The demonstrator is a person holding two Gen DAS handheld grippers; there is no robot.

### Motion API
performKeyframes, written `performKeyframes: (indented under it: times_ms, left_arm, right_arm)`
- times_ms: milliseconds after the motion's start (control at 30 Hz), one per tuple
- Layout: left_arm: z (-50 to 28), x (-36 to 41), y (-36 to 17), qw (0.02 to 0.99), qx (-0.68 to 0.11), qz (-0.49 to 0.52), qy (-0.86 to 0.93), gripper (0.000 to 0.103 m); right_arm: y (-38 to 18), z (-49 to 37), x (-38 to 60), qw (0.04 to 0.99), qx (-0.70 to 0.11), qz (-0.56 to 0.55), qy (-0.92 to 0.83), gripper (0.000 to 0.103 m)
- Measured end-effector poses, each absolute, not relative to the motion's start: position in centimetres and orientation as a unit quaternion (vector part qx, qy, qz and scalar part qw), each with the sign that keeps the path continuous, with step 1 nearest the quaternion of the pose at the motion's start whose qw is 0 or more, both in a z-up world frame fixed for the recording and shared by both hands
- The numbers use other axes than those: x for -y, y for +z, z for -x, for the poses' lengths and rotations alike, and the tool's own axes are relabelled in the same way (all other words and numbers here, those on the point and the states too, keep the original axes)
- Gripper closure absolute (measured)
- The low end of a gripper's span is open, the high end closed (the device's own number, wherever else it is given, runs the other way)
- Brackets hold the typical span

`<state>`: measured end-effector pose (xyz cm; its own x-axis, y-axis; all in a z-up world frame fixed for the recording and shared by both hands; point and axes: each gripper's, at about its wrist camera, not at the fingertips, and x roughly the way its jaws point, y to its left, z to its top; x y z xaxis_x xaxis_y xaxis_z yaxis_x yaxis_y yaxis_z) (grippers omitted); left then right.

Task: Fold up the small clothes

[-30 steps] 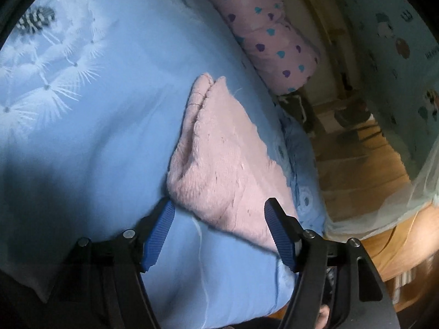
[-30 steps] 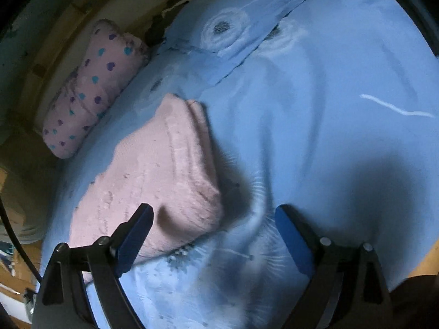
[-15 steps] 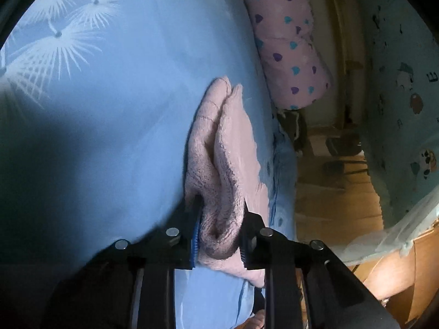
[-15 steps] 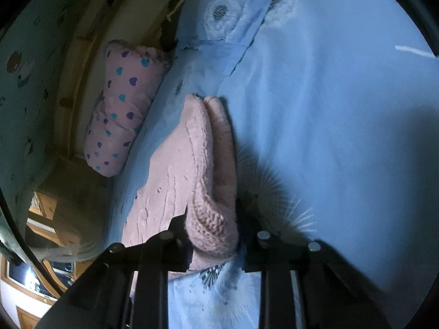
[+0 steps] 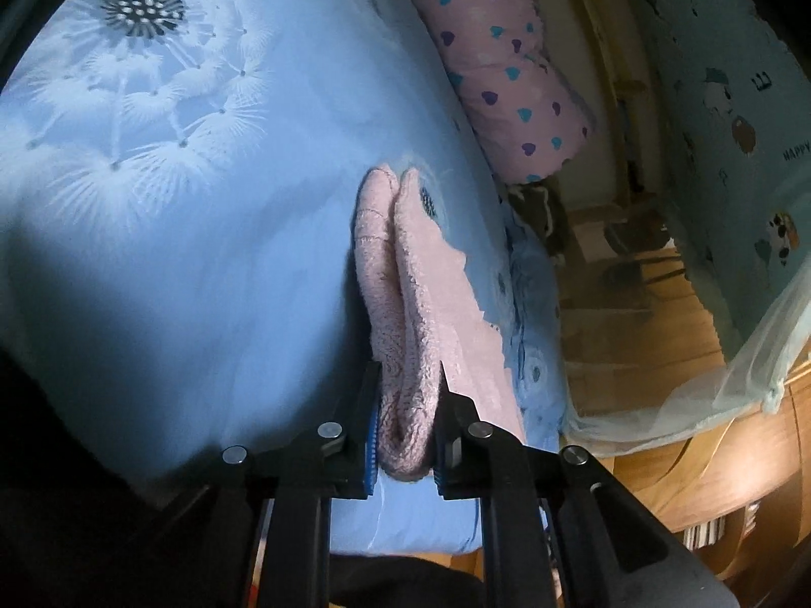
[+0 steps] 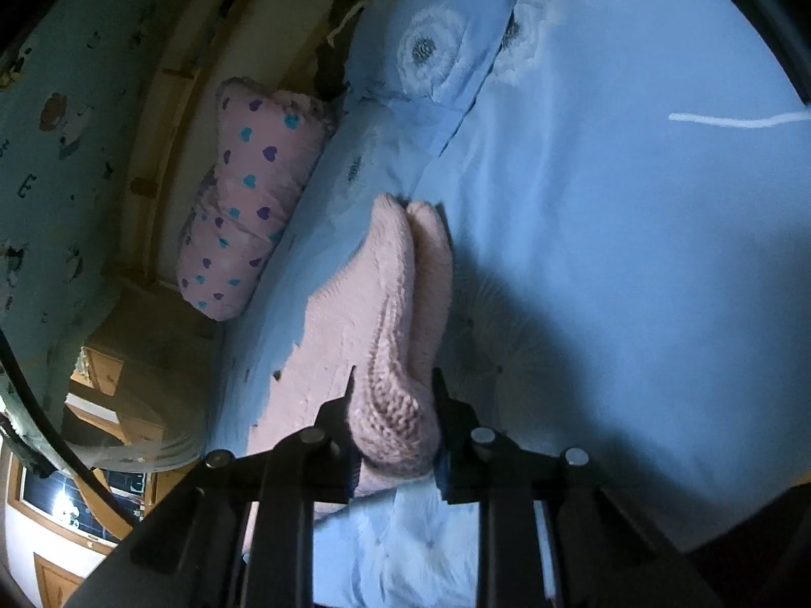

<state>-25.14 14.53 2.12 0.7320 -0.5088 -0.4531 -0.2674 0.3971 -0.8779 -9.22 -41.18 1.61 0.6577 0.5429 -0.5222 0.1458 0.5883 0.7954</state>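
With both grippers pinching its near edge, the pink knit garment (image 5: 405, 304) lies on the blue bedsheet (image 5: 203, 253), long axis running straight ahead. Left gripper (image 5: 404, 435) and right gripper (image 6: 393, 435) clamp opposite corners, equally near; the fold goes forward.

A blue bedsheet (image 5: 213, 233) printed with white dandelion heads covers the bed across the left of the frame. A pink pillow (image 5: 502, 76) dotted with purple and teal hearts lies at upper centre. Wooden flooring (image 5: 659, 314) and a teal cartoon-printed wall (image 5: 735, 101) fill the right.
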Motion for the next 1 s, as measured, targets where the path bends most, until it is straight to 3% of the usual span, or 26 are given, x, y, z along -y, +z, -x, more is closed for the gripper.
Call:
performKeyframes:
  times_ms: [100,200,267,367,433,533,633,867,1000]
  left_arm:
    - [25.6,-13.8,1.7,0.768,-0.384,0.508,-0.066,0.103]
    - [25.9,-11.8,3.2,0.816,-0.419,0.396,-0.037,0.103]
    - [26.2,-10.4,4.9,0.843,-0.413,0.342,-0.039,0.103]
    - [26.9,-10.2,5.6,0.851,-0.388,0.35,-0.047,0.098]
    - [27.2,-10.9,5.4,0.853,-0.364,0.372,-0.047,0.082]
    - [27.4,-12.4,3.4,0.822,-0.349,0.446,-0.061,0.072]
    - [26.8,-13.0,1.8,0.793,-0.347,0.495,-0.076,0.072]
    - [26.5,-13.5,1.0,0.777,-0.322,0.531,-0.101,0.066]
    - [26.2,-13.2,1.2,0.778,-0.315,0.531,-0.115,0.057]
  right_arm:
    - [1.2,9.6,41.7,0.805,-0.406,-0.417,0.115,0.08]
    - [1.1,10.7,41.3,0.828,-0.409,-0.376,0.078,0.077]
    - [1.5,11.3,41.0,0.843,-0.415,-0.34,0.047,0.062]
    - [2.6,12.1,41.4,0.859,-0.405,-0.313,0.019,0.039]
    - [4.0,13.0,41.9,0.877,-0.382,-0.289,-0.025,0.029]
    - [6.4,14.0,41.8,0.901,-0.35,-0.251,-0.052,0.029]
    - [8.9,14.6,40.3,0.923,-0.326,-0.198,-0.056,0.028]
    - [13.2,14.6,31.4,0.952,-0.289,-0.092,0.044,0.028]
    - [13.0,14.4,24.9,0.937,-0.294,-0.084,0.166,0.028]
